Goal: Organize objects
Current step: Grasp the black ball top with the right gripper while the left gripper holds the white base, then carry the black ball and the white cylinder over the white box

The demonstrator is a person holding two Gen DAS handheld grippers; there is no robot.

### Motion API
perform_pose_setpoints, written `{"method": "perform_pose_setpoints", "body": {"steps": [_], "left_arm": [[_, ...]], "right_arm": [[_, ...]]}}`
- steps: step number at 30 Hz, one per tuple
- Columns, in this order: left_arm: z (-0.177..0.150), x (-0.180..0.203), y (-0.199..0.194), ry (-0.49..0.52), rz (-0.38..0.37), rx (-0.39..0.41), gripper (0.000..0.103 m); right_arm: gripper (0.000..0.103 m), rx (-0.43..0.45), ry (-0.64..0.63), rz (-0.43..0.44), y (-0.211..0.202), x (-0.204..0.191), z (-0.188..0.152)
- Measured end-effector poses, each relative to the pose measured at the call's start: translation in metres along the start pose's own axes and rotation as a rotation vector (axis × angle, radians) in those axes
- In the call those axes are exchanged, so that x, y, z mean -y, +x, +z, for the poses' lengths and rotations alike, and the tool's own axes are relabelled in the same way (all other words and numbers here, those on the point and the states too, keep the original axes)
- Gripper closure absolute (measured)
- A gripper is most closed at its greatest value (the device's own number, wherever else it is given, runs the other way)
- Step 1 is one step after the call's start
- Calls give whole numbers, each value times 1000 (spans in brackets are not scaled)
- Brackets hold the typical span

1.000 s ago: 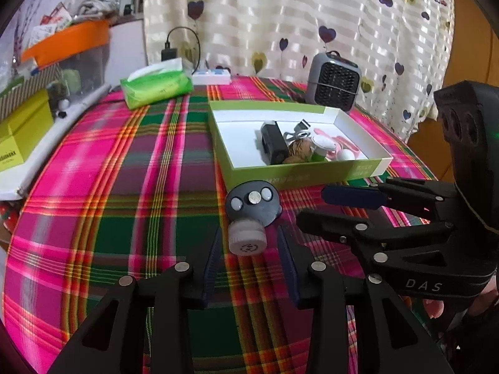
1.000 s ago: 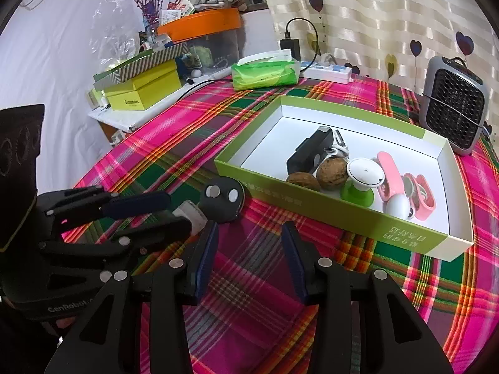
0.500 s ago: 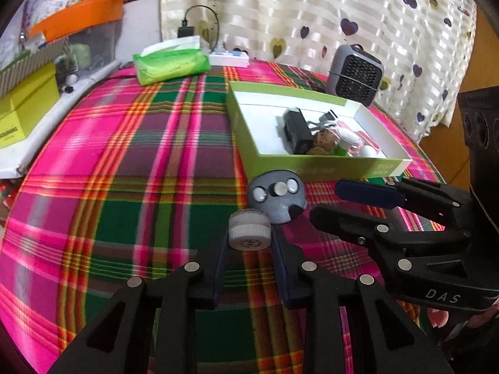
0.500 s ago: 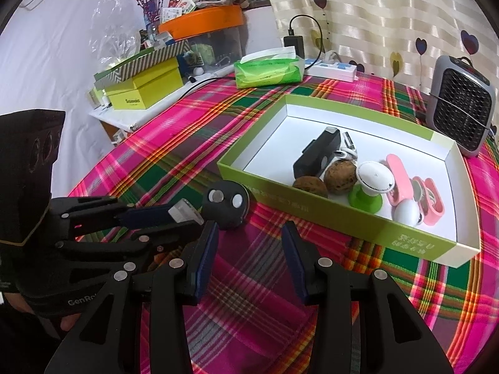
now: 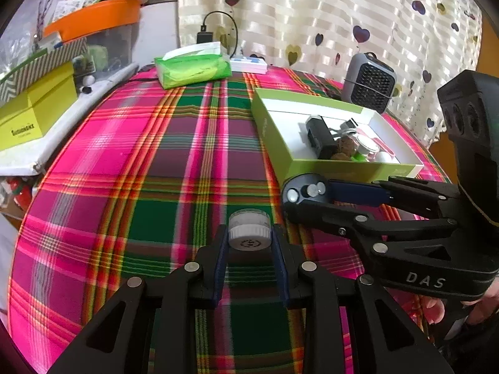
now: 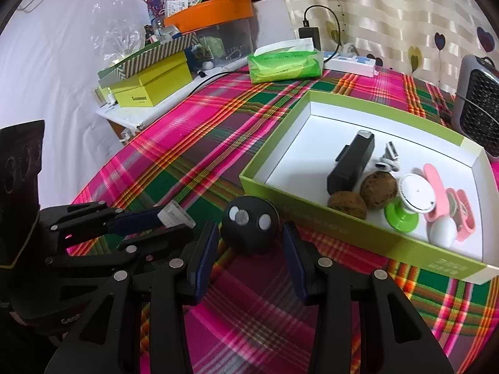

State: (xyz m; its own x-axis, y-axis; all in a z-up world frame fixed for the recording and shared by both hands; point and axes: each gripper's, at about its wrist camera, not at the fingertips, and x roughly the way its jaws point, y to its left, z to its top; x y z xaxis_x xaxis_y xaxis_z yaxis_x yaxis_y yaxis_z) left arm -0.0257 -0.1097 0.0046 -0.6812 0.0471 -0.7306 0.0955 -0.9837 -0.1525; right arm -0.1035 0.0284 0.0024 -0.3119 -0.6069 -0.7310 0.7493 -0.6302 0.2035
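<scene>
White-capped bottle (image 5: 249, 231) on the plaid tablecloth (image 5: 124, 187), clamped by left jaws; right jaws open around black disc (image 6: 251, 222).

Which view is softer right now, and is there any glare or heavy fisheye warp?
Left wrist view: the plaid tablecloth smears near the lower edge, the small white jar stays fairly crisp, and the table edge bows strongly. Right wrist view: sharper overall, with a slight smear on the white-topped green stand in the green box; the backlit curtain is bright, not blown out.
</scene>
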Motion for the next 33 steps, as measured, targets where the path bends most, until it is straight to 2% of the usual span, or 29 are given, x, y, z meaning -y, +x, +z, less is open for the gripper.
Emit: {"method": "perform_pose_setpoints", "body": {"steps": [9,10,11,12,17,21,25,33], "left_arm": [[0,0,-2,15,15,15,78],[0,0,-3,17,18,17,78],[0,1,-3,20,21,19,78],[1,1,-3,22,23,21,78],[1,1,-5,25,34,27,78],[1,5,-9,30,35,37,78],[4,18,-14,55,24,54,78],[9,47,-19,100,7,70,78]], "right_arm": [[60,-15,45,2,12,0,5],[63,-13,47,-1,12,0,5],[72,-12,46,-8,12,0,5],[75,-12,48,-12,12,0,5],[75,5,45,-28,6,-2,2],[75,43,9,-82,-9,-9,-1],[75,76,-14,-127,-26,-12,-6],[75,107,-4,-152,-47,-3,-13]]}}
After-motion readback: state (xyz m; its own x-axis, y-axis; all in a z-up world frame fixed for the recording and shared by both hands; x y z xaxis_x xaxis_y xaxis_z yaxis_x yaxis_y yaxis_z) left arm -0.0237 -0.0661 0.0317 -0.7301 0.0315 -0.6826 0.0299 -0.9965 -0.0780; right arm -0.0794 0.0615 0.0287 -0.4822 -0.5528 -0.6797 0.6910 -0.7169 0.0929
